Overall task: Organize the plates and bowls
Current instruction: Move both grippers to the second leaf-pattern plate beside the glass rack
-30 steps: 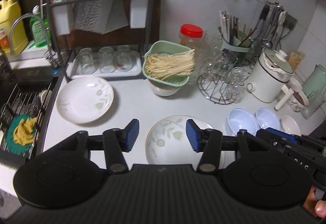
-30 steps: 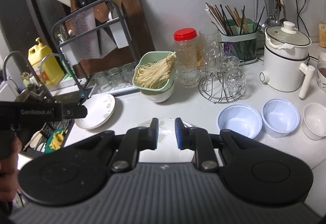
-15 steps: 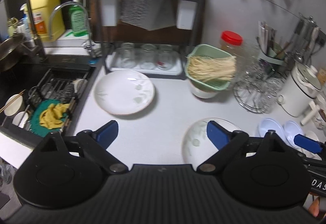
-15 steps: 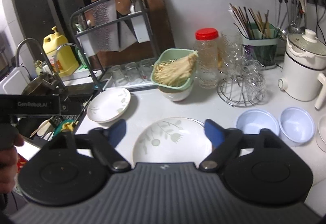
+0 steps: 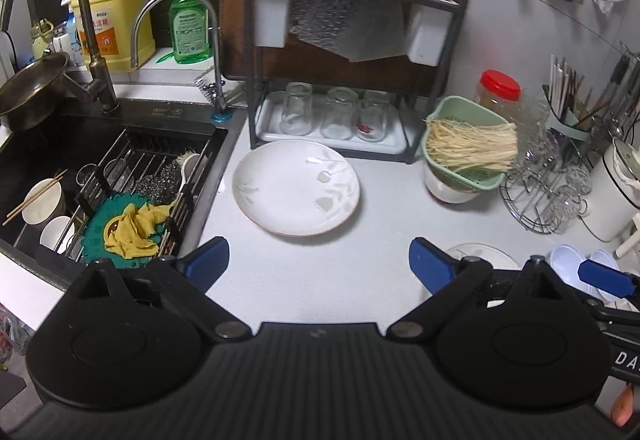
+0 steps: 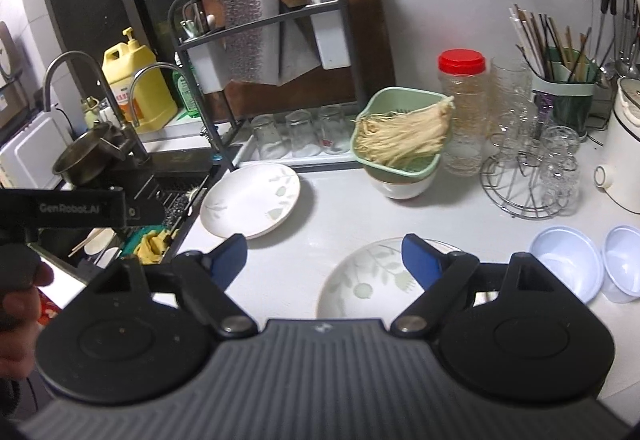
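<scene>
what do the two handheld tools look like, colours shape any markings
Both match: the left tool and right tool each have a black body with a ribbed grey-black top, two round black discs, and angled black arms ending in blue pads. Silver pivot screws sit at the arm bases. Seen from the right wrist view, the left tool's black side bar carries white "GenRobot.AI" lettering. No cables or sleeves are clearly visible.
</scene>
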Action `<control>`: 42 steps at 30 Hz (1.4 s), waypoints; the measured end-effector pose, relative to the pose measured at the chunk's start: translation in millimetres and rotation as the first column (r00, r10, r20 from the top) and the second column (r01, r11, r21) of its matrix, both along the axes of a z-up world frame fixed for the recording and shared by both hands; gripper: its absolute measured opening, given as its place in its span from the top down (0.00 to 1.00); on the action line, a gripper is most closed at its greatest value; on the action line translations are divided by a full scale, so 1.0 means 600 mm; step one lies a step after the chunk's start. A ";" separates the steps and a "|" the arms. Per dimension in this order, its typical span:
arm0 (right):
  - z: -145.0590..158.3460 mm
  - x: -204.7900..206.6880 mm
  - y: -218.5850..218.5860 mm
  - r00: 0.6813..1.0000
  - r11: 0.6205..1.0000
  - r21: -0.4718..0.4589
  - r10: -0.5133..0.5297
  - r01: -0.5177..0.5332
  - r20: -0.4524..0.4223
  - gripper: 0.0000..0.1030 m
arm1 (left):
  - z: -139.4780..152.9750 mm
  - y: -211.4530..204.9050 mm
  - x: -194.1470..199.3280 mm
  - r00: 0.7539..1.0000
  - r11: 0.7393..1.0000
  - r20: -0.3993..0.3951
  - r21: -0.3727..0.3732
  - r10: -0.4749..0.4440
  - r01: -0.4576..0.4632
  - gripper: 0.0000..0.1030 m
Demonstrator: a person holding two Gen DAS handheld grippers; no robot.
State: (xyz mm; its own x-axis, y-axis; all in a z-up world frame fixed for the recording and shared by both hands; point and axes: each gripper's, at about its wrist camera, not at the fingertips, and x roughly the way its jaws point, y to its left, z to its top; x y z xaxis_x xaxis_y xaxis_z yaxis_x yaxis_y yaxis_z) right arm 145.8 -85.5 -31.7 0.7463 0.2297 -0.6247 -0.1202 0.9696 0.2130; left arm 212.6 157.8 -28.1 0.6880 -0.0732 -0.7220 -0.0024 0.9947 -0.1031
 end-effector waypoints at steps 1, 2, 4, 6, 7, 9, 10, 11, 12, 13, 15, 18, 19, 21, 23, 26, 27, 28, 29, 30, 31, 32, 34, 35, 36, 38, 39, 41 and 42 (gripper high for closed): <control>0.000 0.004 0.009 1.000 1.000 -0.001 0.002 -0.002 0.000 0.17 | -0.003 0.011 0.007 1.000 1.000 -0.003 -0.004 -0.004 0.004 0.04; 0.000 0.008 0.018 1.000 1.000 -0.001 0.004 -0.004 0.000 0.17 | -0.005 0.019 0.012 1.000 1.000 -0.006 -0.003 -0.006 0.006 0.04; -0.003 0.020 0.036 1.000 1.000 -0.005 0.002 -0.002 -0.013 0.17 | -0.009 0.040 0.023 1.000 1.000 -0.007 -0.006 -0.011 0.011 0.04; -0.006 0.032 0.054 1.000 1.000 -0.006 0.002 -0.002 -0.025 0.17 | -0.015 0.060 0.034 1.000 1.000 -0.012 -0.013 -0.015 0.015 0.04; -0.007 0.038 0.063 1.000 1.000 -0.009 0.003 -0.003 -0.029 0.17 | -0.018 0.070 0.041 1.000 1.000 -0.016 -0.017 -0.016 0.016 0.04; -0.008 0.050 0.084 1.000 1.000 -0.017 0.006 -0.006 -0.027 0.17 | -0.026 0.091 0.054 1.000 1.000 -0.024 -0.024 -0.014 0.013 0.04; -0.007 0.056 0.093 1.000 1.000 -0.023 0.006 -0.007 -0.026 0.17 | -0.030 0.100 0.062 0.999 1.000 -0.030 -0.027 -0.013 0.012 0.04; -0.007 0.061 0.102 1.000 1.000 -0.026 0.008 -0.008 -0.024 0.17 | -0.034 0.109 0.070 0.999 0.999 -0.034 -0.031 -0.014 0.013 0.04; -0.008 0.066 0.110 1.000 1.000 -0.027 0.009 -0.009 -0.022 0.17 | -0.038 0.118 0.079 0.999 0.999 -0.036 -0.036 -0.017 0.016 0.04; -0.009 0.072 0.118 1.000 1.000 -0.027 0.008 -0.009 -0.025 0.17 | -0.041 0.126 0.087 0.999 0.999 -0.038 -0.039 -0.022 0.020 0.04; -0.014 0.084 0.133 0.999 1.000 -0.024 0.000 -0.001 -0.040 0.17 | -0.045 0.141 0.102 0.998 0.998 -0.041 -0.042 -0.037 0.035 0.04; -0.023 0.101 0.155 0.998 1.000 -0.025 -0.020 0.019 -0.055 0.17 | -0.053 0.161 0.122 0.997 0.997 -0.043 -0.043 -0.060 0.058 0.04; -0.025 0.106 0.161 0.998 0.999 -0.024 -0.032 0.031 -0.059 0.17 | -0.057 0.168 0.129 0.997 0.997 -0.048 -0.044 -0.067 0.065 0.04; -0.029 0.114 0.173 0.997 0.999 -0.020 -0.048 0.047 -0.062 0.17 | -0.066 0.180 0.144 0.995 0.996 -0.059 -0.046 -0.080 0.078 0.04; -0.033 0.123 0.184 0.996 0.998 -0.026 -0.062 0.060 -0.070 0.17 | -0.073 0.190 0.158 0.993 0.995 -0.068 -0.048 -0.095 0.092 0.04; -0.040 0.136 0.198 0.993 0.996 -0.026 -0.086 0.084 -0.085 0.17 | -0.085 0.205 0.178 0.990 0.992 -0.079 -0.051 -0.121 0.117 0.04; -0.043 0.141 0.202 0.991 0.995 -0.022 -0.095 0.093 -0.091 0.17 | -0.088 0.209 0.185 0.988 0.991 -0.082 -0.051 -0.129 0.125 0.04; -0.046 0.146 0.205 0.990 0.995 -0.020 -0.102 0.101 -0.098 0.17 | -0.092 0.213 0.192 0.987 0.990 -0.084 -0.053 -0.136 0.132 0.04; -0.050 0.151 0.208 0.988 0.994 -0.018 -0.109 0.108 -0.106 0.17 | -0.095 0.216 0.198 0.986 0.989 -0.085 -0.055 -0.141 0.137 0.04; -0.054 0.156 0.211 0.987 0.993 -0.015 -0.114 0.113 -0.113 0.17 | -0.099 0.220 0.205 0.985 0.988 -0.088 -0.057 -0.146 0.141 0.04; -0.058 0.162 0.214 0.985 0.993 -0.013 -0.119 0.119 -0.122 0.17 | -0.103 0.223 0.211 0.985 0.988 -0.092 -0.059 -0.149 0.144 0.04; -0.062 0.169 0.217 0.983 0.992 -0.012 -0.126 0.125 -0.132 0.17 | -0.107 0.226 0.217 0.984 0.987 -0.095 -0.062 -0.151 0.146 0.04; -0.069 0.181 0.221 0.980 0.991 -0.004 -0.135 0.135 -0.150 0.17 | -0.115 0.231 0.232 0.982 0.987 -0.101 -0.062 -0.157 0.151 0.04; -0.073 0.186 0.222 0.978 0.990 -0.001 -0.136 0.138 -0.157 0.17 | -0.119 0.232 0.239 0.982 0.987 -0.099 -0.049 -0.158 0.154 0.04; -0.076 0.192 0.225 0.977 0.990 0.000 -0.137 0.139 -0.164 0.17 | -0.122 0.232 0.247 0.982 0.987 -0.100 -0.031 -0.159 0.157 0.04; -0.082 0.207 0.228 0.974 0.990 0.001 -0.142 0.144 -0.178 0.18 | -0.129 0.234 0.263 0.980 0.986 -0.101 -0.022 -0.170 0.168 0.05; -0.085 0.214 0.229 0.973 0.989 0.001 -0.145 0.148 -0.182 0.18 | -0.133 0.235 0.271 0.979 0.985 -0.102 -0.030 -0.175 0.173 0.05; -0.091 0.229 0.231 0.971 0.988 -0.003 -0.150 0.152 -0.186 0.19 | -0.141 0.237 0.289 0.977 0.983 -0.107 -0.047 -0.183 0.178 0.06; -0.094 0.238 0.232 0.969 0.988 -0.007 -0.153 0.155 -0.192 0.21 | -0.146 0.236 0.300 0.976 0.982 -0.112 -0.054 -0.188 0.183 0.06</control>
